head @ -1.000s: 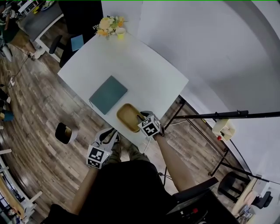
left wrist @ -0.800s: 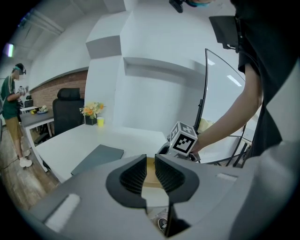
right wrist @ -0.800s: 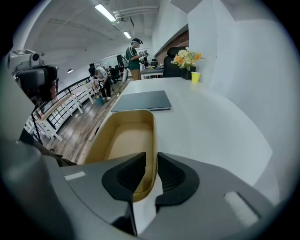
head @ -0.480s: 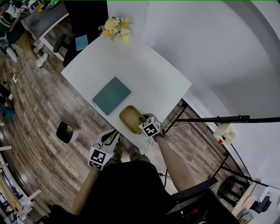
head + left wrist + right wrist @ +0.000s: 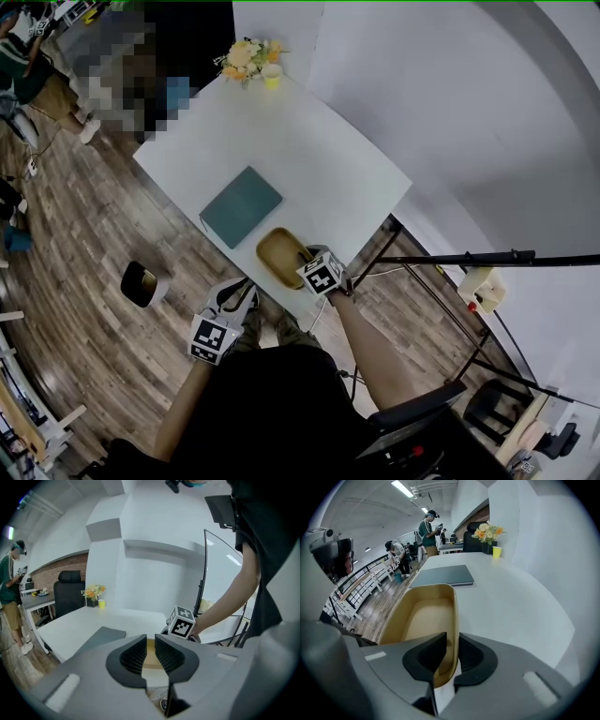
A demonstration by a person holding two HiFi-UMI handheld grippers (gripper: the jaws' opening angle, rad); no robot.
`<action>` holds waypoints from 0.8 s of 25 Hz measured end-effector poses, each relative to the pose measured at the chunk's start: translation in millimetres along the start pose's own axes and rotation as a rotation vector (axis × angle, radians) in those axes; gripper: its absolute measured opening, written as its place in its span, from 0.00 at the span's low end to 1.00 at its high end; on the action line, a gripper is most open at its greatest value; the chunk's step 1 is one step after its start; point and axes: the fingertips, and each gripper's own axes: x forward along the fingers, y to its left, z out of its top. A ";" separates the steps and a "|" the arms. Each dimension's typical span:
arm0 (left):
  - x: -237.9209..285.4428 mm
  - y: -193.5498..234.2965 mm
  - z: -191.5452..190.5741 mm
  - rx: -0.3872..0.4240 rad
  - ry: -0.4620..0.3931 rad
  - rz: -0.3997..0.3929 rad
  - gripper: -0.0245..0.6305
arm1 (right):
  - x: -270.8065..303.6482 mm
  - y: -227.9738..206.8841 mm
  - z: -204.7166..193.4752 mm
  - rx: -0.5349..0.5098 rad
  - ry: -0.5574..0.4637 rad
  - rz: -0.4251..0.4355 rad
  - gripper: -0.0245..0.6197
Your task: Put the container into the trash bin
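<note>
A tan oval container (image 5: 278,254) lies at the near edge of the white table (image 5: 309,150). My right gripper (image 5: 307,255) points steeply down at its near right rim. In the right gripper view the container's (image 5: 423,613) thin side wall stands between the jaws, and my right gripper (image 5: 453,641) is shut on it. My left gripper (image 5: 238,293) hangs below the table edge, over the floor. It (image 5: 150,642) has a narrow gap between its jaws and holds nothing. The trash bin (image 5: 139,284), small with a dark opening, stands on the wooden floor to the left.
A grey-green flat notebook (image 5: 241,205) lies on the table just beyond the container. Flowers (image 5: 247,53) and a yellow cup (image 5: 272,81) stand at the far corner. A black stand (image 5: 450,254) rises to the right of the table. People stand in the background.
The head view has shifted slightly. Both grippers stay where they were, the right one at the container's rim.
</note>
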 end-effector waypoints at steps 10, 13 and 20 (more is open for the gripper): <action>0.4 4.2 -0.1 -0.001 -0.003 -0.007 0.12 | 0.0 -1.0 -0.7 0.045 0.012 -0.014 0.06; 0.3 5.4 -0.2 0.001 -0.002 -0.008 0.12 | 0.1 0.2 -0.8 0.059 0.014 -0.008 0.06; 0.2 6.6 0.6 0.006 -0.006 -0.010 0.12 | -0.2 -1.1 -4.4 0.095 0.014 -0.005 0.06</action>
